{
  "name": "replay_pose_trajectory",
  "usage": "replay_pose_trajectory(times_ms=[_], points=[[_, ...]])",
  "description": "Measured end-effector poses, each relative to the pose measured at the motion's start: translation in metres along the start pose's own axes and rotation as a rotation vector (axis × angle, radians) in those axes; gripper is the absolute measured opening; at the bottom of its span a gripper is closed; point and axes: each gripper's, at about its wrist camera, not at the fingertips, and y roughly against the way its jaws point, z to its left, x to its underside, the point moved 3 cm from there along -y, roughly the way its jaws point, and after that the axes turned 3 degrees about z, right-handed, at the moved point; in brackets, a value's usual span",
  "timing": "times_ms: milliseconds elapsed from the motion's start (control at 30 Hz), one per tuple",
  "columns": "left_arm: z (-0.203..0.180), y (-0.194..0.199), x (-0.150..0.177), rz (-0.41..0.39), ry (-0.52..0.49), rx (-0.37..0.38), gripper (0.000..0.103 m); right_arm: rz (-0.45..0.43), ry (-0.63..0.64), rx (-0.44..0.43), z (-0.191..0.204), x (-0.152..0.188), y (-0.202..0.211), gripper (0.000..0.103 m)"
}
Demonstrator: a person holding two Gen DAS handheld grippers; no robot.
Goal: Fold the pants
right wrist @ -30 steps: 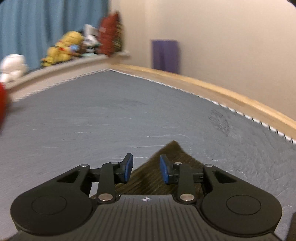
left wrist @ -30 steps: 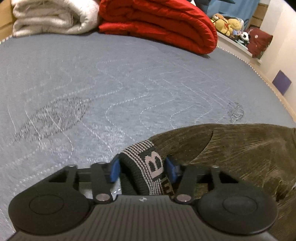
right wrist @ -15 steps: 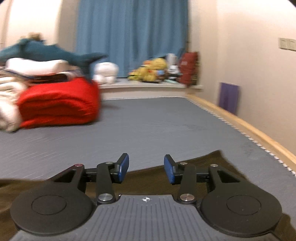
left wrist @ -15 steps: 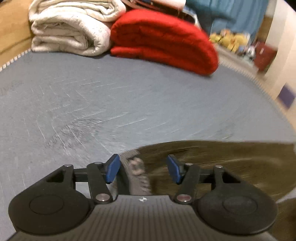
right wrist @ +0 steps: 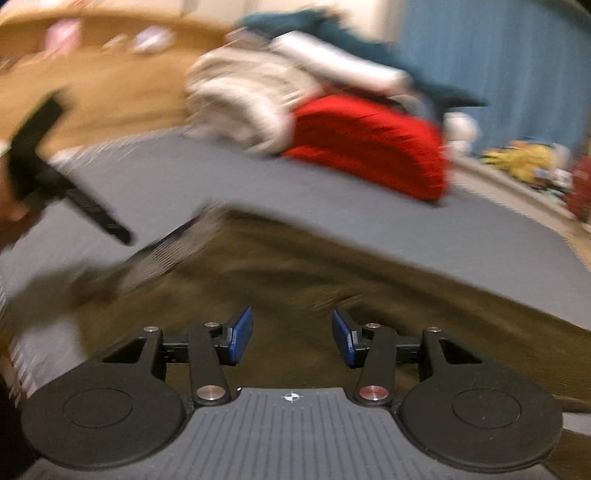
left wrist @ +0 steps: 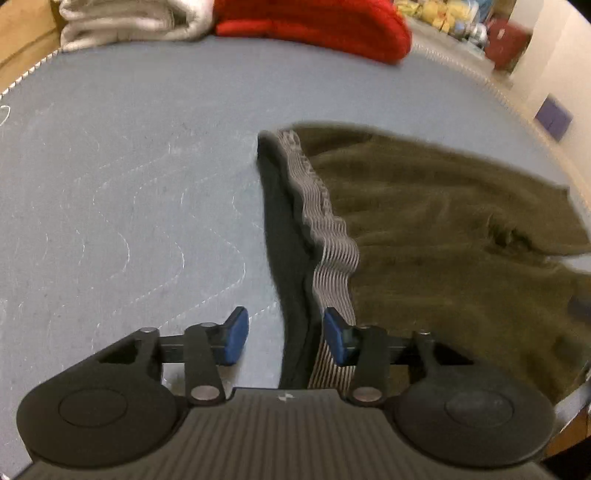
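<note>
Olive-green pants (left wrist: 443, 229) lie spread on the grey mattress, their striped grey waistband (left wrist: 325, 229) running from the middle down between my left fingers. My left gripper (left wrist: 284, 338) is open, raised above the waistband edge and holding nothing. In the blurred right wrist view the pants (right wrist: 332, 273) fill the middle. My right gripper (right wrist: 291, 338) is open and empty above them. The left gripper's body (right wrist: 55, 184) shows at the left of that view.
A folded red blanket (left wrist: 314, 22) and a folded white blanket (left wrist: 129, 18) lie at the far end of the mattress (left wrist: 129, 166). Plush toys (right wrist: 524, 158) sit on a ledge by the blue curtain. The wooden bed edge (left wrist: 22, 48) runs along the left.
My left gripper has let go of the waistband, opened wider and lifted back, so the pants lie flat. My right gripper has swung left and now looks across the pants toward the blankets.
</note>
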Motion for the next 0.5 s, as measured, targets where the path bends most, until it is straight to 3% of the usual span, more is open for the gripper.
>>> replay_pose_trajectory(times_ms=[67, 200, 267, 500], points=[[0.004, 0.001, -0.002, -0.026, 0.005, 0.023, 0.060, 0.016, 0.100, -0.063, 0.030, 0.007, -0.005, 0.050], [0.003, -0.025, 0.006, 0.100, 0.078, 0.101, 0.064, 0.044, 0.198, -0.174, 0.065, 0.014, -0.006, 0.050], [-0.007, -0.034, 0.009, 0.124, 0.036, 0.098, 0.074, 0.086, 0.195, -0.215, 0.074, 0.022, -0.010, 0.050], [-0.024, -0.063, 0.014, 0.179, -0.053, 0.070, 0.075, 0.180, 0.241, -0.283, 0.088, 0.046, -0.013, 0.050]])
